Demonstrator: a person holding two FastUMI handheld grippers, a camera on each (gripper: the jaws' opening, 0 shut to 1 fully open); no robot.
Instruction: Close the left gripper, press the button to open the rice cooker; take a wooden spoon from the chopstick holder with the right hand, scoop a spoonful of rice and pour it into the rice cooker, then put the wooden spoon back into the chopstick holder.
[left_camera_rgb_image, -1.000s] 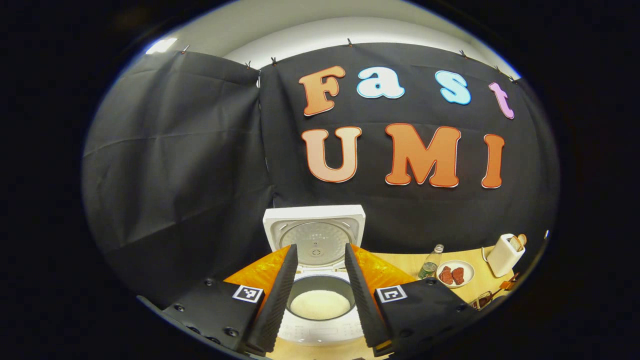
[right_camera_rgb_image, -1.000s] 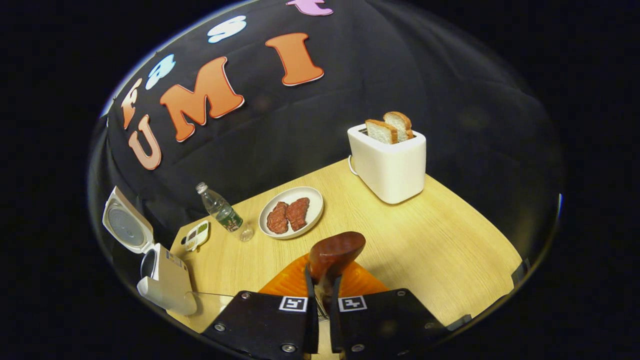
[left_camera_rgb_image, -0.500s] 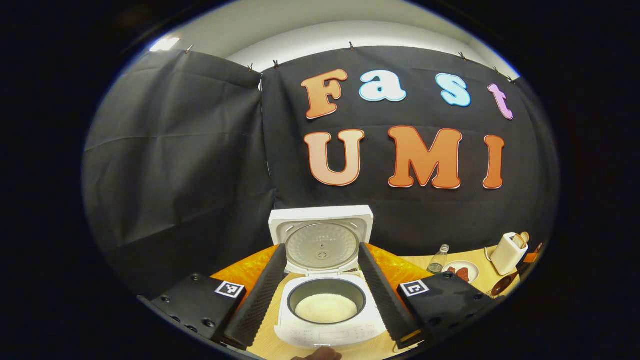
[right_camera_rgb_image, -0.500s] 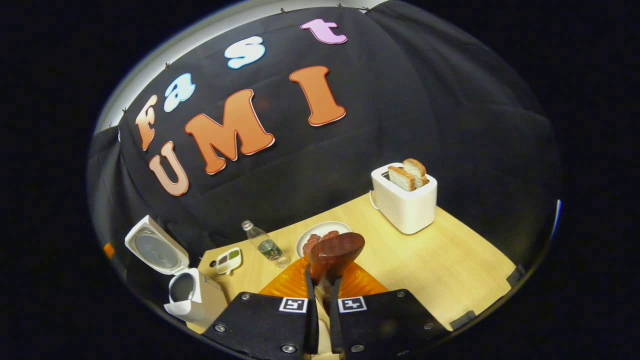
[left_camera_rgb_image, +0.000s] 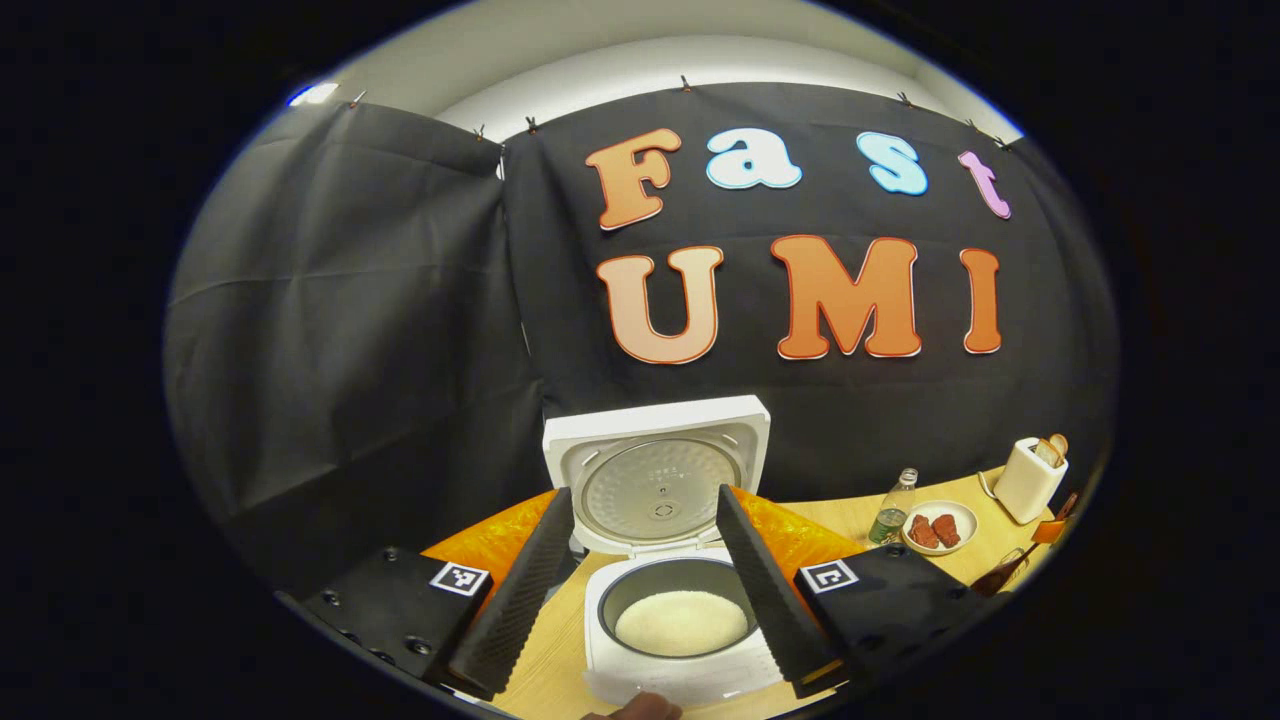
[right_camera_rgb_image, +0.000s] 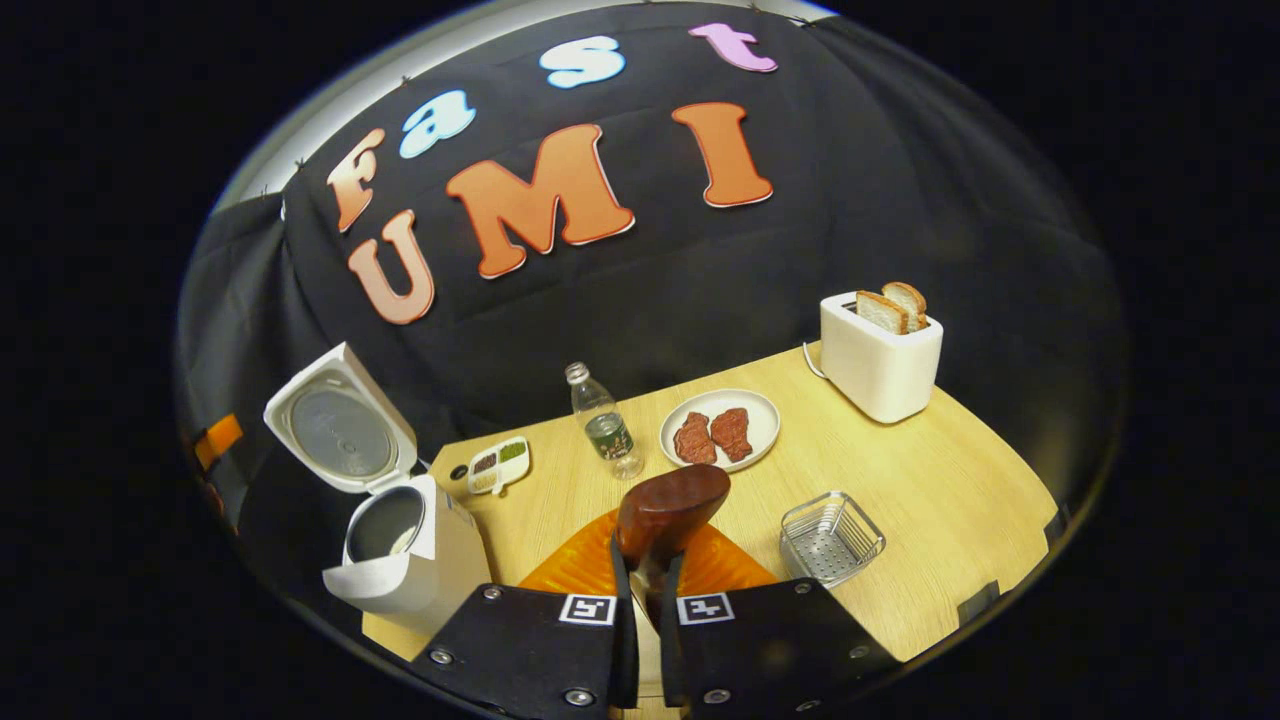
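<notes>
The brown wooden spoon (right_camera_rgb_image: 668, 512) sits squeezed in the right tongs (right_camera_rgb_image: 645, 585), mid-frame. The left tongs (left_camera_rgb_image: 645, 585) gape wide, holding nothing. Keep it level going to the white rice cooker (right_camera_rgb_image: 400, 560), lower left.

Rice cooker (left_camera_rgb_image: 680, 640) was white, sat on the wooden table with lid (left_camera_rgb_image: 655, 470) swung fully up and back, grey inner plate facing forward. Inner pot (left_camera_rgb_image: 680, 620) was dark-walled, held a level bed of white rice. Wooden spoon (right_camera_rgb_image: 668, 510) was dark reddish-brown, bowl pointing up and away, neck pinched between the right gripper's (right_camera_rgb_image: 645, 600) fingers. In the right gripper view, the cooker (right_camera_rgb_image: 410, 560) stood at the table's left edge.
</notes>
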